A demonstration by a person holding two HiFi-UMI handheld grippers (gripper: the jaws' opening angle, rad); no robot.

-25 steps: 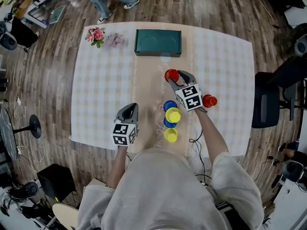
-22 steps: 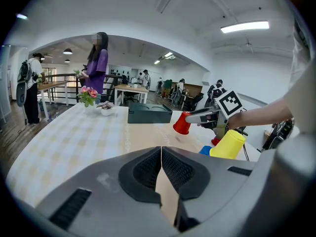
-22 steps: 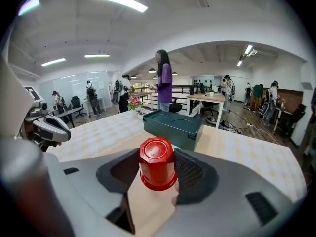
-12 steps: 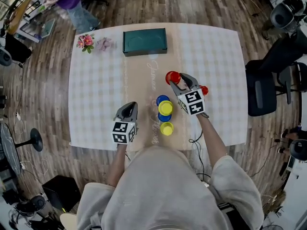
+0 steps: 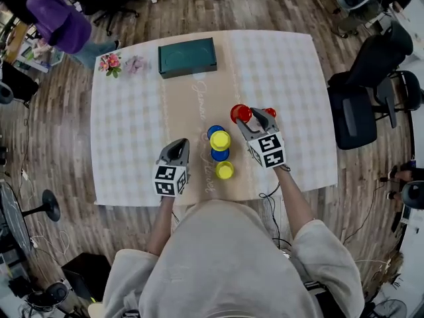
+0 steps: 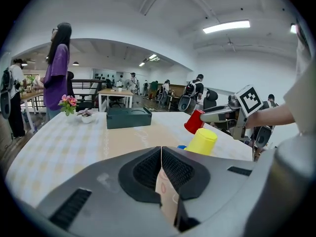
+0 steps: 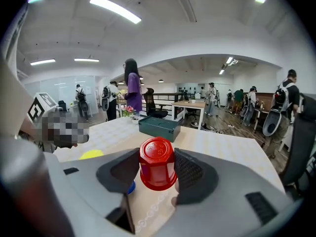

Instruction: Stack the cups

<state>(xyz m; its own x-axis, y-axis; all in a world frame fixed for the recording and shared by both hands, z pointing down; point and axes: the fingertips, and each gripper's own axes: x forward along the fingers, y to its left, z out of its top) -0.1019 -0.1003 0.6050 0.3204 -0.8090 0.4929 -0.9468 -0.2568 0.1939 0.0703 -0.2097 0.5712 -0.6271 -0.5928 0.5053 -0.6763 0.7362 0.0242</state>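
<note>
The teal box (image 5: 187,57) at the table's (image 5: 126,124) far edge is closed, so its contents are unseen. Toward the near edge a yellow cup (image 5: 220,140) stands base-up with blue cups (image 5: 219,155) showing on either side of it, and a second yellow cup (image 5: 224,170) sits nearer still. Since a second ago the held red cup (image 5: 240,113) has come closer to them. The right gripper (image 5: 246,116) is clamped on it, just beside another red cup (image 5: 270,112). The left gripper (image 5: 176,152) has its jaws pressed together and holds nothing.

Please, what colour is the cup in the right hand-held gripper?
The cup is red; right gripper view.
</note>
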